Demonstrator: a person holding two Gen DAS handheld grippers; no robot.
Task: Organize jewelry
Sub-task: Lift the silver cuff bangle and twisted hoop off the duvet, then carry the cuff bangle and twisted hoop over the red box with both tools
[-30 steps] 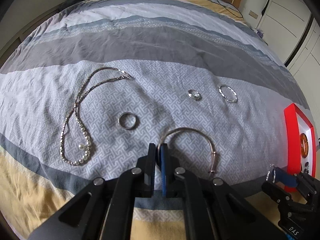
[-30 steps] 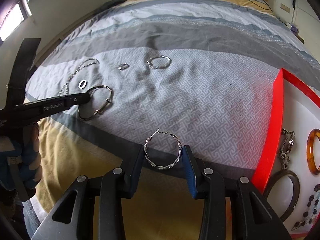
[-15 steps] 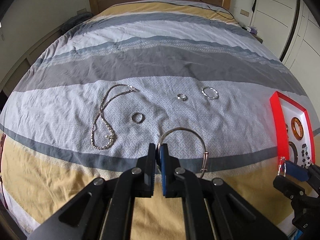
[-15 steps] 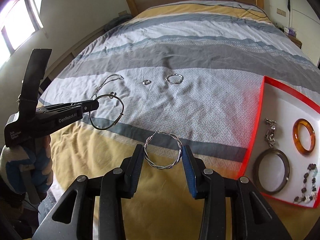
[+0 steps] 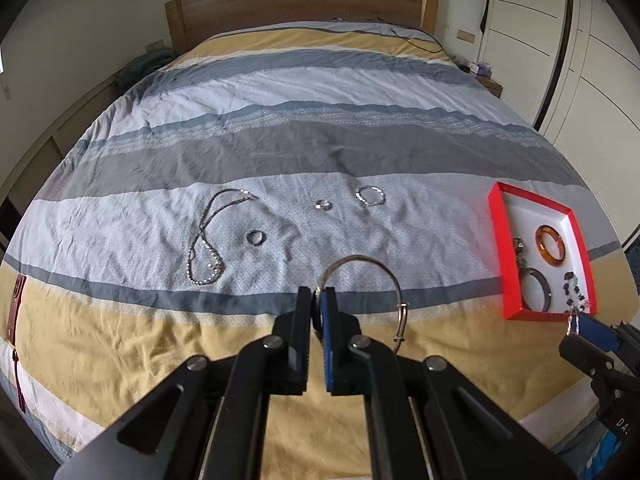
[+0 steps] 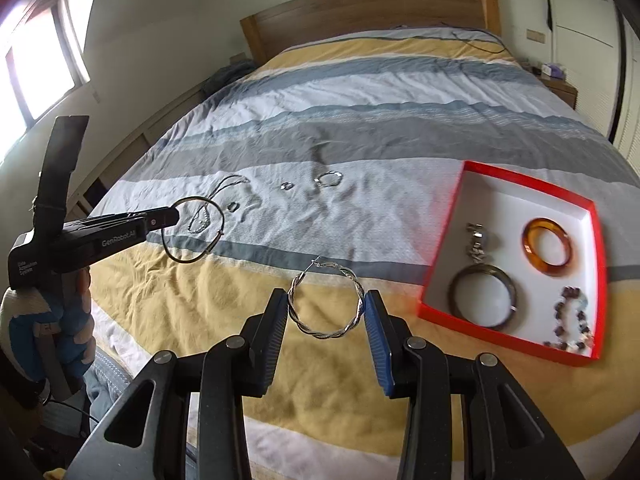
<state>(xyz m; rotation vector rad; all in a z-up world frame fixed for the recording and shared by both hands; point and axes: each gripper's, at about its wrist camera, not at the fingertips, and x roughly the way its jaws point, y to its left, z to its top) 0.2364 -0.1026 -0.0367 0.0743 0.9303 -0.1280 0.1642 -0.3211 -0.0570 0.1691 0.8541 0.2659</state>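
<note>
Behind the right gripper [image 5: 576, 322], its twisted hoop [image 5: 571, 314] seems mostly hidden.

left gripper [image 5: 319, 294] + bangle [image 5: 372, 276]: lifted off bed | right gripper [image 6: 325, 307] + hoop earring [image 6: 326, 300]: raised too

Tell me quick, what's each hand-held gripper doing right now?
Left hand-held gripper: shut on the thin silver bangle.
Right hand-held gripper: shut on the twisted silver hoop earring.

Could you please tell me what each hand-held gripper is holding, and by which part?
The left hand-held gripper pinches the thin silver bangle at its rim; the right hand-held gripper clamps the twisted hoop earring across its opposite sides.
</note>
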